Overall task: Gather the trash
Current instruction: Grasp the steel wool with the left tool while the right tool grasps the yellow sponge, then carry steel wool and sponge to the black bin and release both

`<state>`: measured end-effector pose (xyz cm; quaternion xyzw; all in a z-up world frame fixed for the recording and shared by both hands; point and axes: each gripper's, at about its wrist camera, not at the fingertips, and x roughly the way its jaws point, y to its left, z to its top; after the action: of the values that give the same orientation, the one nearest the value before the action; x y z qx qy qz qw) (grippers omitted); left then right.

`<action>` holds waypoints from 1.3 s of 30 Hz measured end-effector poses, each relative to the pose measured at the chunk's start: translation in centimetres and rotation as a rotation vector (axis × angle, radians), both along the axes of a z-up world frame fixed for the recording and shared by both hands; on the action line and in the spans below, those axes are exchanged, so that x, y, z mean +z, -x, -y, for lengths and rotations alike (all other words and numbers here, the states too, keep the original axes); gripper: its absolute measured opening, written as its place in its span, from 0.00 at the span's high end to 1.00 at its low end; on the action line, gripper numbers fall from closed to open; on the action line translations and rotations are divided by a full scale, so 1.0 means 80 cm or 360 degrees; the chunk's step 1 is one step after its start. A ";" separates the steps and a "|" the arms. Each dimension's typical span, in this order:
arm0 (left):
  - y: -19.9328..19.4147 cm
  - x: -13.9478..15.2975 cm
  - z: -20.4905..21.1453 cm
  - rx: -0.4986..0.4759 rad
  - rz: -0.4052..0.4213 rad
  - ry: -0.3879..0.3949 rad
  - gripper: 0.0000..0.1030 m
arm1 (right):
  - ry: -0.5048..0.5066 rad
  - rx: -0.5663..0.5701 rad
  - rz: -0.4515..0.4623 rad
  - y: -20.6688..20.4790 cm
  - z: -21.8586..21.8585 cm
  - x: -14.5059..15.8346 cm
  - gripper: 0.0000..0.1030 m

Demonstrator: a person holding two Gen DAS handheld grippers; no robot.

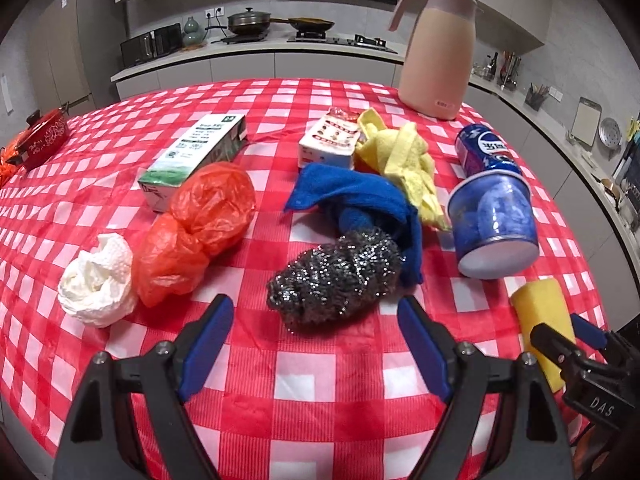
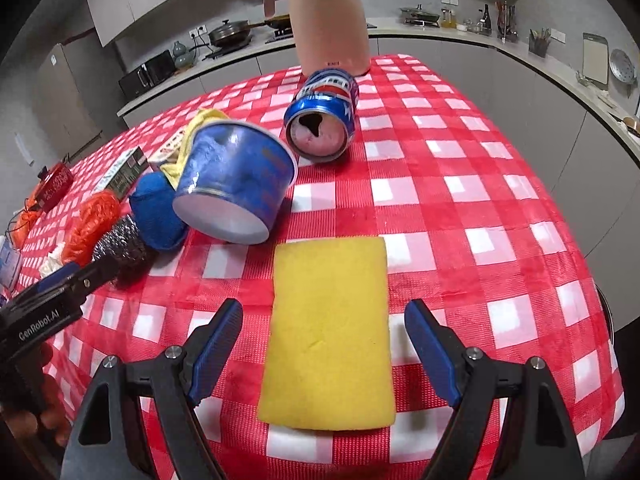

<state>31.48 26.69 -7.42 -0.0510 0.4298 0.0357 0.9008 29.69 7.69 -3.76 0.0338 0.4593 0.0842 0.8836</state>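
My left gripper (image 1: 316, 306) hangs open low over the red checked tablecloth (image 1: 320, 380). A steel wool scourer (image 1: 336, 276) lies just beyond its fingertips, untouched. To the left lie a crumpled white tissue (image 1: 98, 280), an orange plastic bag (image 1: 200, 224) and a green-white carton (image 1: 196, 152). A tipped blue paper cup (image 1: 492, 220) and a blue soda can (image 1: 484, 152) lie at the right. My right gripper (image 2: 325, 308) is open astride a flat yellow sponge (image 2: 328, 332), with a gap at each pad. The cup (image 2: 236, 188) and the can (image 2: 324, 116) lie beyond the sponge.
A blue cloth (image 1: 352, 196), a yellow cloth (image 1: 400, 160) and a small snack carton (image 1: 332, 140) lie behind the scourer. A tall pink jug (image 1: 436, 48) stands at the far right of the table, a red pot (image 1: 40, 140) at the far left. Kitchen counters run behind.
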 end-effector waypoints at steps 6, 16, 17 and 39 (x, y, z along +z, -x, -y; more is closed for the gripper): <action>-0.007 -0.005 0.000 -0.0004 -0.0015 -0.0002 0.17 | 0.0011 0.0034 -0.0019 -0.006 -0.004 -0.009 0.44; -0.023 -0.009 0.003 -0.0029 -0.0011 -0.0026 0.17 | -0.0005 0.0003 0.0068 -0.014 0.003 0.001 0.50; -0.026 -0.011 0.004 -0.0035 -0.0014 -0.0027 0.17 | -0.0005 0.0011 0.0048 -0.017 0.002 -0.001 0.46; 0.000 -0.001 0.014 -0.0096 0.0061 0.0192 0.53 | -0.0068 -0.0014 0.0137 -0.016 0.020 0.011 0.55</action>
<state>31.50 25.56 -7.52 -0.0928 0.4150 -0.0184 0.9049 30.94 6.11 -2.87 0.0510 0.4189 0.0914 0.9020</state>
